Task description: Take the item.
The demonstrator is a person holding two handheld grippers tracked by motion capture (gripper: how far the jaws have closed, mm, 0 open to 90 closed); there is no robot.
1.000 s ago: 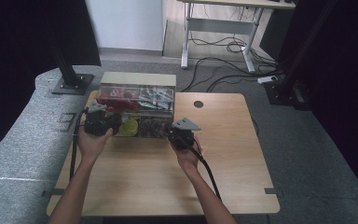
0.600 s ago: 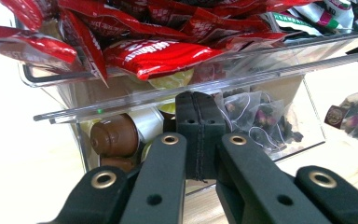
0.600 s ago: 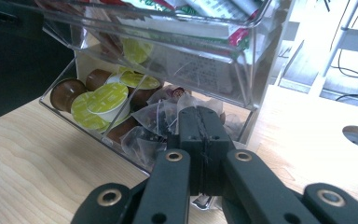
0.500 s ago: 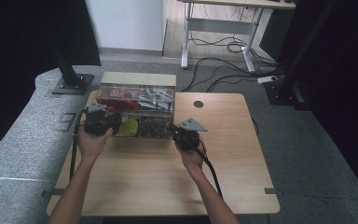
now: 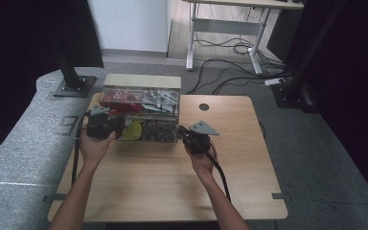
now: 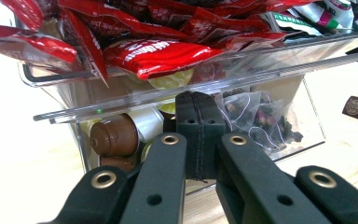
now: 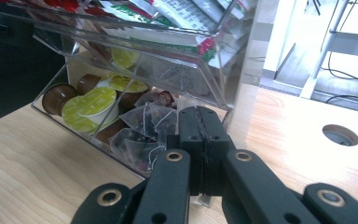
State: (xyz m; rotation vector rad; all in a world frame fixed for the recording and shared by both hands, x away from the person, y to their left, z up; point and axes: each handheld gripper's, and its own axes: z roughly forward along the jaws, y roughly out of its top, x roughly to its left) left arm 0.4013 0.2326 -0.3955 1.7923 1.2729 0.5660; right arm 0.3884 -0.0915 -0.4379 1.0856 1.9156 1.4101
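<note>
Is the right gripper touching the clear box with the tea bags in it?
Cannot tell. In the right gripper view, the shut right gripper overlaps the clear box, so no contact or gap shows plainly.

Bare forearms, no sleeves. Black left gripper (image 6: 199,116) and right gripper (image 7: 200,135): brass-ringed rivets, ribbed pads; grey three-cornered plate (image 5: 203,128), trailing black cable (image 5: 222,177).
</note>
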